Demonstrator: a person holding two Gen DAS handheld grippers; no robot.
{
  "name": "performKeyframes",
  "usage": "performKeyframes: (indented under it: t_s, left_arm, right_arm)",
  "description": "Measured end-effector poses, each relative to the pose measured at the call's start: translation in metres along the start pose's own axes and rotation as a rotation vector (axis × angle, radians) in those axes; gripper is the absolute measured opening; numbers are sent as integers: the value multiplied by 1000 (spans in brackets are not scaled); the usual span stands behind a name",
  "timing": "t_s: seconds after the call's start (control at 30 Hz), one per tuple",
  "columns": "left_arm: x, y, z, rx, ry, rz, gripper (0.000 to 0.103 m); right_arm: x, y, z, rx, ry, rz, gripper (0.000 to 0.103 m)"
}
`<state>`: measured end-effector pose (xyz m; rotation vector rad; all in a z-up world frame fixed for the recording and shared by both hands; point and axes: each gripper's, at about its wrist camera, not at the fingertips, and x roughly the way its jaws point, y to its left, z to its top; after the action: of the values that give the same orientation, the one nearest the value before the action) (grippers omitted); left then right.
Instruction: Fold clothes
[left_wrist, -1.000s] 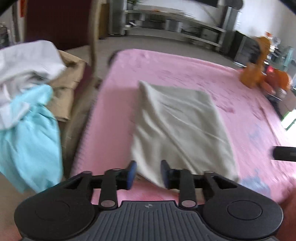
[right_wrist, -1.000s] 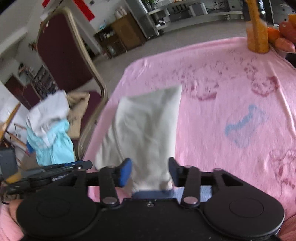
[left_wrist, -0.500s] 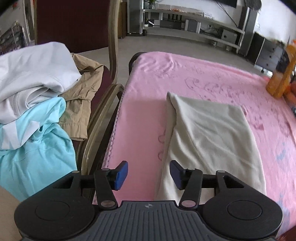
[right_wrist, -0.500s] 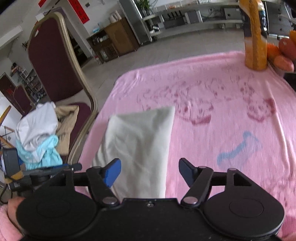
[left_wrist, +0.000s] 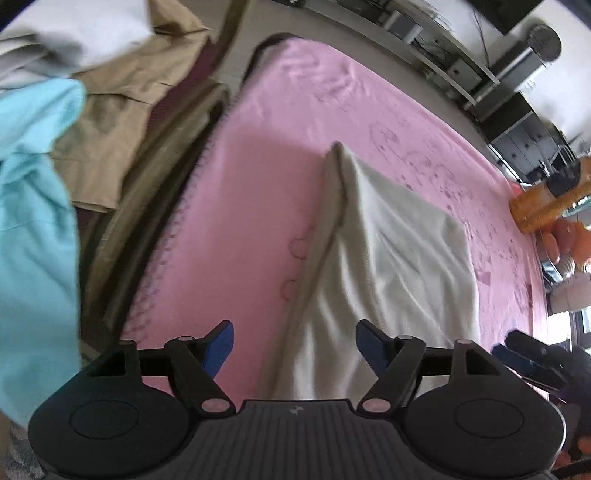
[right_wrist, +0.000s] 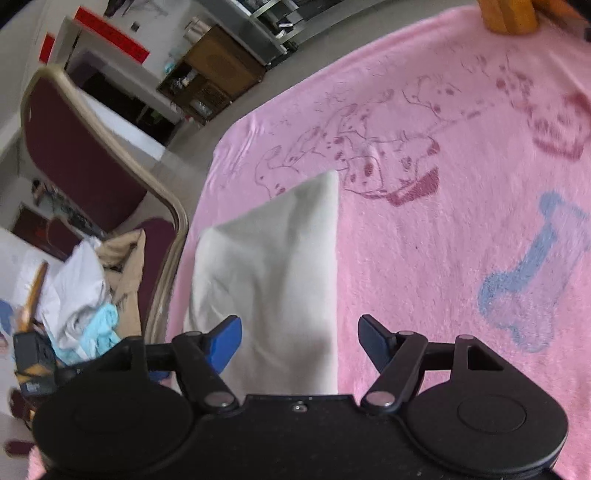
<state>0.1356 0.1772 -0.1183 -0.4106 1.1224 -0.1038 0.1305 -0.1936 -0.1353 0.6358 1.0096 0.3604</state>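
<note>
A: Both claws have just let the cream cloth (left_wrist: 384, 266) go; their jaws have been opening and nothing is pinched now.

B: So the left claw (left_wrist: 294, 341) and right claw (right_wrist: 300, 341) both stand wide?

A: Yes, over its near end. It lies folded flat by the pink blanket's (right_wrist: 424, 258) left edge, long axis running away from the claws.

B: Nearer arm?

A: Neither, I judge. No readable writing, only dog and bone prints.

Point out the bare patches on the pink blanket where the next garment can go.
Right of the folded cream cloth, the pink printed blanket lies bare, toward the orange container. A narrower strip runs between the cloth and the chair-side edge. The maroon chair is piled with clothes.
</note>
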Motion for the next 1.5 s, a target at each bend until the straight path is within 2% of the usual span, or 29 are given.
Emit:
performKeyframes:
  t_s: [0.03,0.1,0.17,0.33,0.43,0.5,0.53,0.57,0.6,0.63,0.67,0.7,0.87,1.0,1.17,1.37,1.5]
  left_arm:
    - [3,-3,0,8,3,-4,74]
    - [10,-9,3,28,-2,-2,74]
    - [16,-10,7,40,-3,-6,72]
    - [30,-17,9,96,7,-41,67]
    - [34,-18,10,71,-12,-69,67]
    - [36,-18,10,52,-25,-88,67]
    - [35,-19,10,46,-29,-90,61]
    - [34,-20,9,41,-33,-91,48]
    - [33,-21,8,36,-37,-92,42]
    - [30,-23,6,39,-52,-87,32]
    - [27,-26,4,44,-68,-82,24]
    - [22,-31,1,67,-90,-71,22]
    - [-19,-67,-21,193,-225,-44,20]
    - [-56,-105,-42,264,-301,-86,20]
    - [-66,-181,-68,370,-297,-205,21]
    - [-16,-296,-98,509,-232,-306,21]
    - [33,-362,-115,563,-188,-326,21]
  right_arm:
    - [2,-6,1,18,-7,8,65]
    - [7,-18,2,63,-15,22,51]
    - [16,-30,3,118,-3,48,43]
    - [38,-41,2,173,42,159,46]
    - [49,-47,0,214,47,247,54]
    - [51,-49,-1,233,30,281,56]
    - [51,-47,-2,226,24,276,55]
    - [51,-46,-3,218,17,267,53]
    - [51,-44,-4,210,10,249,43]
    - [51,-43,-5,205,4,227,35]
    - [51,-42,-6,209,1,201,30]
    - [51,-40,-6,205,-2,184,26]
    - [29,-2,-9,62,-49,72,20]
    - [-27,13,-5,-2,-106,59,20]
    - [-126,1,0,-3,-189,-35,20]
    - [-228,-67,6,68,-310,-195,20]
    - [-259,-123,14,130,-379,-301,21]
